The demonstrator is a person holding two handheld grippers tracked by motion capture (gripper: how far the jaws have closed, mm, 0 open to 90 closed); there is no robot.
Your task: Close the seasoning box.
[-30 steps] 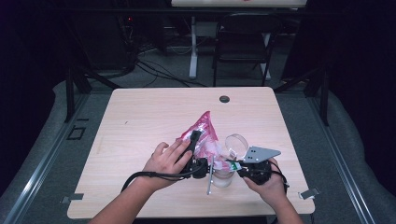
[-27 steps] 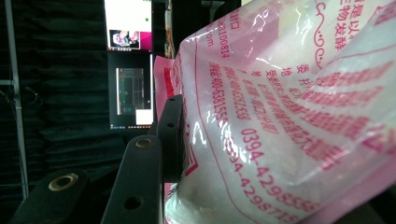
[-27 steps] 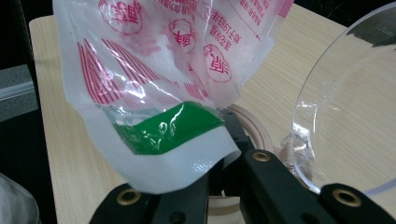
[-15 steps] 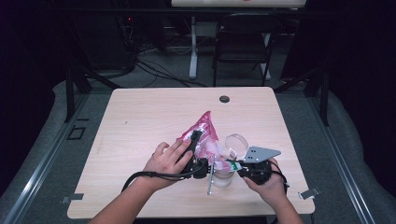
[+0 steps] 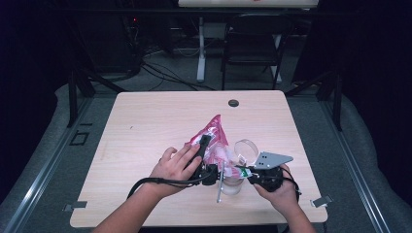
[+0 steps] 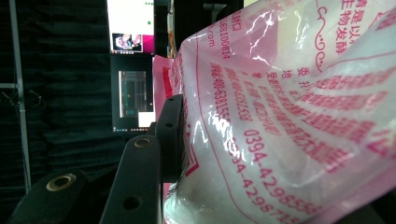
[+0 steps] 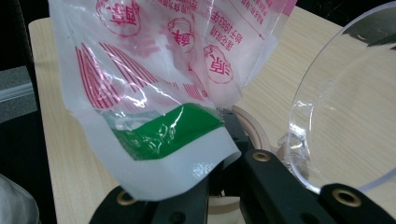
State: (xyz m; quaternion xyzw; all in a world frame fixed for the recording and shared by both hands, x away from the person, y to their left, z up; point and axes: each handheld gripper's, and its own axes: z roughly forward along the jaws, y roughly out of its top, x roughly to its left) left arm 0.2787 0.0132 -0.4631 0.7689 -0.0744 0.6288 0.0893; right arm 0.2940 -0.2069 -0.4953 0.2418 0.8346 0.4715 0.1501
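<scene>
Both grippers meet at the lower middle of the high view, on the near part of the table (image 5: 145, 126). Left gripper (image 5: 203, 151) lies under the person's left hand (image 5: 174, 165) and points toward the upper right of the frame; its jaws stand partly apart against the pink printed bag (image 5: 214, 136). In the left gripper view one black jaw lies flat against the bag's side (image 6: 289, 116), while the other jaw is hidden behind the plastic, so a full grip cannot be confirmed from that frame. Right gripper (image 5: 248, 173), held in the right hand (image 5: 279, 191) and topped by its grey plate, points left; its jaws are closed on the bag's lower corner, the part with a green band (image 7: 168, 128) and a white sealed edge. Pink bag stands tilted between the two tools, its peak toward the centre of the frame. Just right of the bag, a clear plastic lid (image 5: 247, 148) stands open, seen large at the right edge of the right gripper view (image 7: 345, 102). Below the bag sits a clear container (image 5: 232, 185), with a slim metal rod (image 5: 219, 187) beside it. A dark round cap (image 5: 233, 103) marks the table's far edge.
</scene>
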